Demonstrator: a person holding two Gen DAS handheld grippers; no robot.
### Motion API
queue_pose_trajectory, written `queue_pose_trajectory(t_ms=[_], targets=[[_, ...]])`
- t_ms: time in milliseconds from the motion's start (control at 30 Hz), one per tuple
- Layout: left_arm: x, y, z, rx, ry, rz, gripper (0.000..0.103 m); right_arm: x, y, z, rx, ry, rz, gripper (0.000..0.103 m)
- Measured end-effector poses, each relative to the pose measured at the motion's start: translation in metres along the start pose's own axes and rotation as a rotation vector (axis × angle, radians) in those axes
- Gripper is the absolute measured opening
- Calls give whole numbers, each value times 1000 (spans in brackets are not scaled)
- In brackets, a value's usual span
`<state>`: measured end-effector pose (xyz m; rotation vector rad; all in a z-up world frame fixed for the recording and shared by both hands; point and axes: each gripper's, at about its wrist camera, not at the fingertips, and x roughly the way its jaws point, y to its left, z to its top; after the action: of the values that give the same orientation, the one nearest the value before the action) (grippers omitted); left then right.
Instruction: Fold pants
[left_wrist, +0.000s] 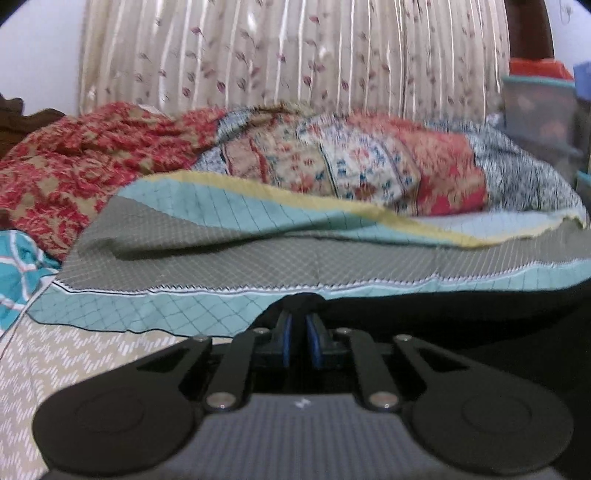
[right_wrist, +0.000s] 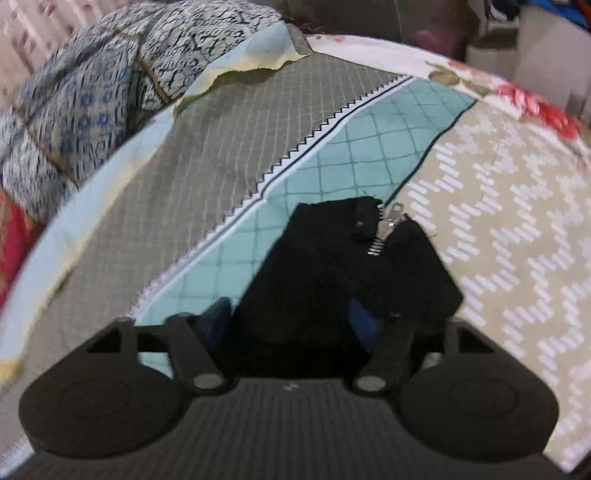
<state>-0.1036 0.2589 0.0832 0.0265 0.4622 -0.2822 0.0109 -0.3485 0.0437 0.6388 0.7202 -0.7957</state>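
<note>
The black pants (right_wrist: 332, 266) lie on the patterned bedspread (right_wrist: 229, 147), waistband end up, with an open silver zipper (right_wrist: 384, 232). In the right wrist view my right gripper (right_wrist: 291, 321) is open, its blue-padded fingers (right_wrist: 216, 319) on either side of the black cloth. In the left wrist view my left gripper (left_wrist: 298, 321) is shut on an edge of the black pants (left_wrist: 461, 317), which stretch off to the right; the blue pads (left_wrist: 286, 339) stand close together with the cloth at their tips.
A heap of patterned quilts (left_wrist: 332, 162) and red cloth (left_wrist: 74, 166) lies at the back of the bed. A striped floral curtain (left_wrist: 295, 55) hangs behind. Plastic storage boxes (left_wrist: 539, 110) stand at the right.
</note>
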Motion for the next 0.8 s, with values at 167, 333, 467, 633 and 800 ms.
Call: queue_pose_trajectory(t_ms=[167, 333, 467, 633, 800], targets=[[-33, -10, -5, -10, -61, 9, 10, 3, 11, 12, 34, 22, -38, 83], [-59, -19, -11, -23, -107, 29, 10, 14, 38, 2, -189, -35, -157, 32], [-68, -18, -10, -14, -122, 42, 9, -13, -1, 8, -32, -71, 23, 12], [-106, 4, -6, -135, -208, 80, 3, -85, -72, 8, 181, -186, 323, 11], [-136, 25, -23, -199, -167, 16, 3, -155, -150, -24, 259, -204, 475, 11]])
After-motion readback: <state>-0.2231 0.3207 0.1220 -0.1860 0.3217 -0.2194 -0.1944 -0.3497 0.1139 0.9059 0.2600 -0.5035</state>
